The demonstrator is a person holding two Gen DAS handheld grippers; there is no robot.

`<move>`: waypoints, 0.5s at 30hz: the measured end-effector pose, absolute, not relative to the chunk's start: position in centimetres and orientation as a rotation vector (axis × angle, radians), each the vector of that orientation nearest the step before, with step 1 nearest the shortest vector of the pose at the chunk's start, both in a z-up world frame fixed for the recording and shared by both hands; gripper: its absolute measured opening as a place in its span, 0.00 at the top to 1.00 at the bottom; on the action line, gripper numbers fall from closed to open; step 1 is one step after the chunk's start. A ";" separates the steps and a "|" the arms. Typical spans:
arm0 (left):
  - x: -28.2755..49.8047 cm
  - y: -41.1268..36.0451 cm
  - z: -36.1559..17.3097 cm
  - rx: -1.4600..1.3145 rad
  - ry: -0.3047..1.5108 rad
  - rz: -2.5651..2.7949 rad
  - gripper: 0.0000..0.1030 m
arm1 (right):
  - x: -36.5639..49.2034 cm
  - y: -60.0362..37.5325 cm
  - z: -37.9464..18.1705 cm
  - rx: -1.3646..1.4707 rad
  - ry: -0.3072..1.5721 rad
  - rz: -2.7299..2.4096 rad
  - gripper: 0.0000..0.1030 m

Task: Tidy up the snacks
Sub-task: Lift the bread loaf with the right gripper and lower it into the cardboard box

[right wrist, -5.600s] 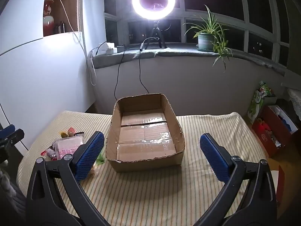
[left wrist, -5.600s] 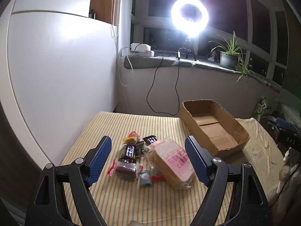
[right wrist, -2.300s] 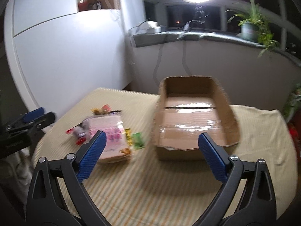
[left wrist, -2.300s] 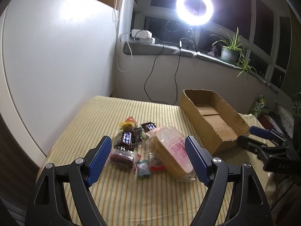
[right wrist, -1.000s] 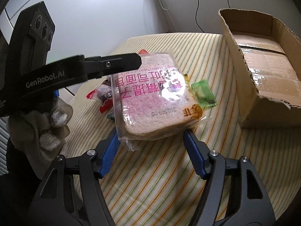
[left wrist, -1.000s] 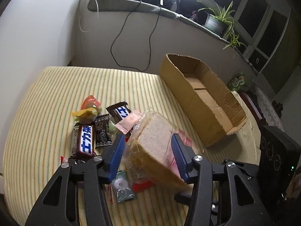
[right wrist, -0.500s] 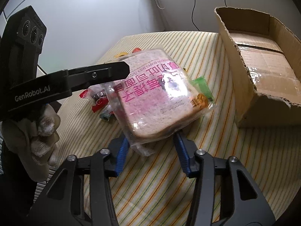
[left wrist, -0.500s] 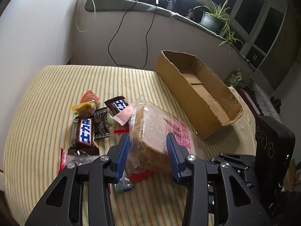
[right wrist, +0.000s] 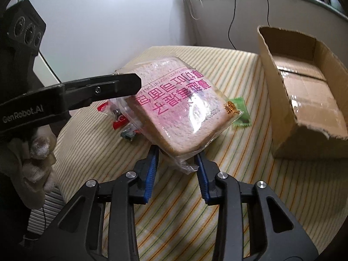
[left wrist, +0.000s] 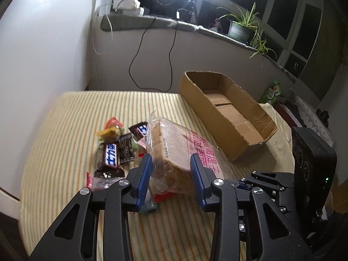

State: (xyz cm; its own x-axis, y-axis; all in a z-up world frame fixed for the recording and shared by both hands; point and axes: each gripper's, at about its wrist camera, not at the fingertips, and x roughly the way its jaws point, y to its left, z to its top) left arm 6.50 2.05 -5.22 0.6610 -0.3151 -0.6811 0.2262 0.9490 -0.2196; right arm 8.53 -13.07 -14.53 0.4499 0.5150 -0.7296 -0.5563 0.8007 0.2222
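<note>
Striped yellow cloth covers the bench (left wrist: 65, 134), with a ring light glaring at the top of the frame and a potted plant (left wrist: 241, 29) on the sill. An open cardboard box (left wrist: 228, 117) sits right of centre, empty. Left of it lies a heap of small snacks: a chocolate bar (left wrist: 109, 159), dark candy packets, a green sachet (right wrist: 240, 114). Over that heap, tilted, is the bagged sliced bread (left wrist: 180, 152), clear wrap with pink lettering. Both left tongs (left wrist: 170, 174) and right tongs (right wrist: 177, 165) have just been closing and now pinch the loaf at opposite ends.
</note>
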 end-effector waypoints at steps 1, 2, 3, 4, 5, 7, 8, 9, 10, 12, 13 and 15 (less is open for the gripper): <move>6.4 2.0 -4.9 -0.115 0.784 -0.306 0.67 | 8.5 -13.0 -14.3 -0.054 0.876 0.664 0.66; 6.3 1.9 -4.4 -0.110 0.774 -0.307 0.66 | 8.4 -13.0 -14.0 -0.056 0.865 0.665 0.66; 6.2 1.8 -3.8 -0.103 0.759 -0.310 0.67 | 8.2 -13.1 -13.7 -0.055 0.852 0.664 0.66; 6.0 1.7 -3.2 -0.097 0.746 -0.312 0.67 | 8.0 -13.3 -13.2 -0.054 0.837 0.664 0.66; 6.0 1.6 -2.8 -0.092 0.737 -0.313 0.67 | 7.7 -13.5 -12.9 -0.054 0.824 0.664 0.66; 5.9 1.2 -1.6 -0.079 0.707 -0.320 0.67 | 7.5 -14.0 -11.7 -0.049 0.790 0.661 0.66; 6.0 1.0 -1.2 -0.074 0.697 -0.324 0.67 | 7.3 -14.2 -11.3 -0.050 0.777 0.659 0.66; 6.0 0.7 -0.7 -0.069 0.685 -0.329 0.67 | 7.5 -14.3 -10.7 -0.051 0.762 0.655 0.66; 6.1 0.4 -0.4 -0.065 0.677 -0.333 0.67 | 7.6 -14.5 -10.1 -0.053 0.746 0.651 0.66; 6.4 -0.3 0.1 -0.057 0.661 -0.343 0.67 | 7.5 -15.3 -9.4 -0.053 0.726 0.645 0.66; 6.6 -0.6 0.2 -0.055 0.656 -0.348 0.67 | 7.5 -15.7 -9.0 -0.053 0.716 0.640 0.66; 7.0 -1.4 0.5 -0.056 0.648 -0.360 0.67 | 8.3 -16.1 -8.4 -0.059 0.703 0.626 0.66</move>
